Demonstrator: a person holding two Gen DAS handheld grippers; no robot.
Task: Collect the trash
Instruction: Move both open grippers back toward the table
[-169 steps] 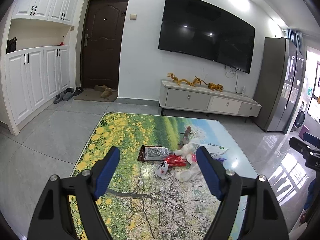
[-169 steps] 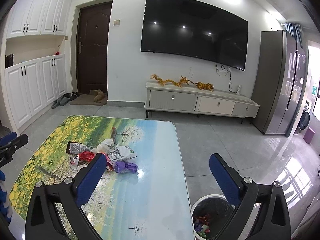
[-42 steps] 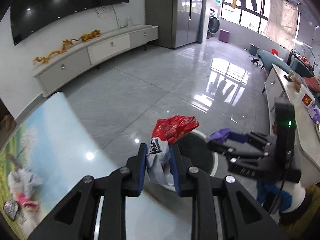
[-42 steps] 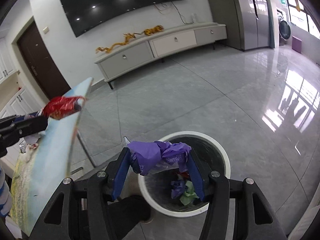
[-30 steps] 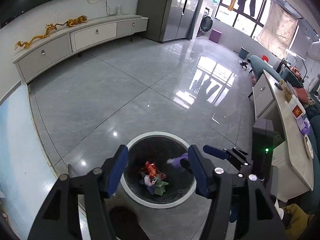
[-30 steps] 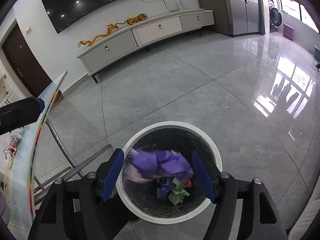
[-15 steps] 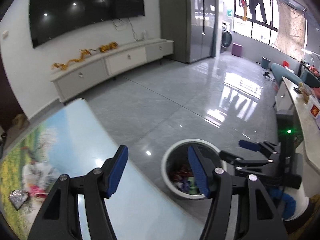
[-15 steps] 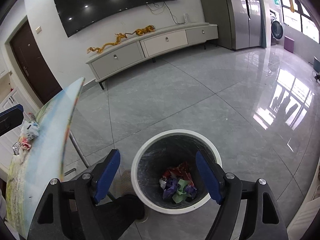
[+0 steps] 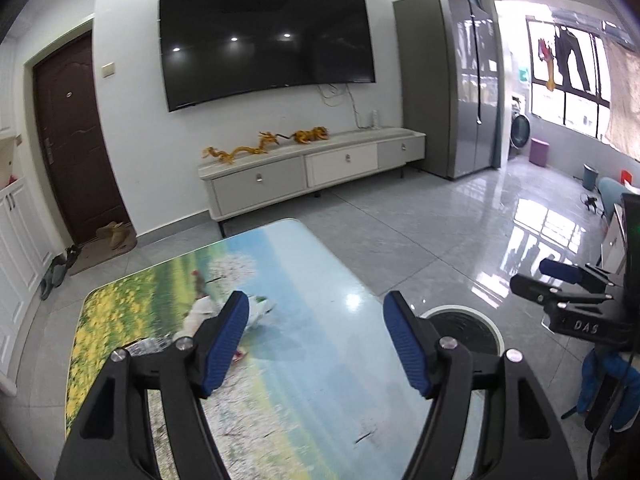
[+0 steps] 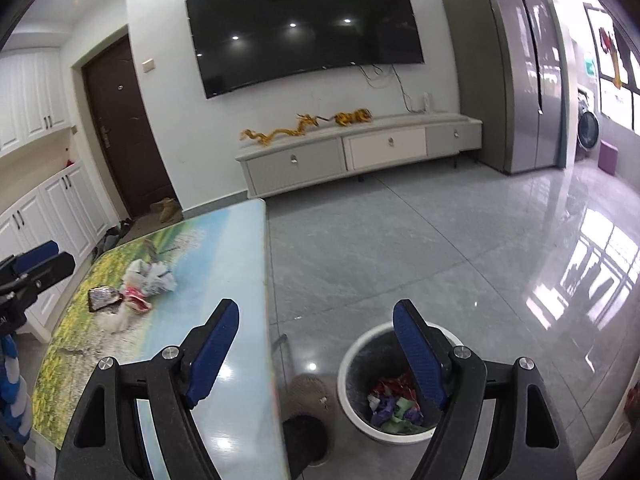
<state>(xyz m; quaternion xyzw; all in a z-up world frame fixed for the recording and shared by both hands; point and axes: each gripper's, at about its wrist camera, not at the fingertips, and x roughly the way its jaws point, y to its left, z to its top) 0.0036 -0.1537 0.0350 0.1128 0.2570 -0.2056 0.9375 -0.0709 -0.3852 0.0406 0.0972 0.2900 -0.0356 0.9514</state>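
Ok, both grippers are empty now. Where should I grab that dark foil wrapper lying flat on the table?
Take the dark foil wrapper by its curled near-left edge, coming from above with the left gripper, open and nearest. It lies flat on the printed tabletop, so only a lifted edge offers a pinch; the crumpled white-and-red trash pile crowds its right side.

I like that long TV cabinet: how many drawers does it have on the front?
3. Left drawer, middle drawer and a smaller right drawer, side by side on the cabinet under the TV. Each has one knob; none look hidden.
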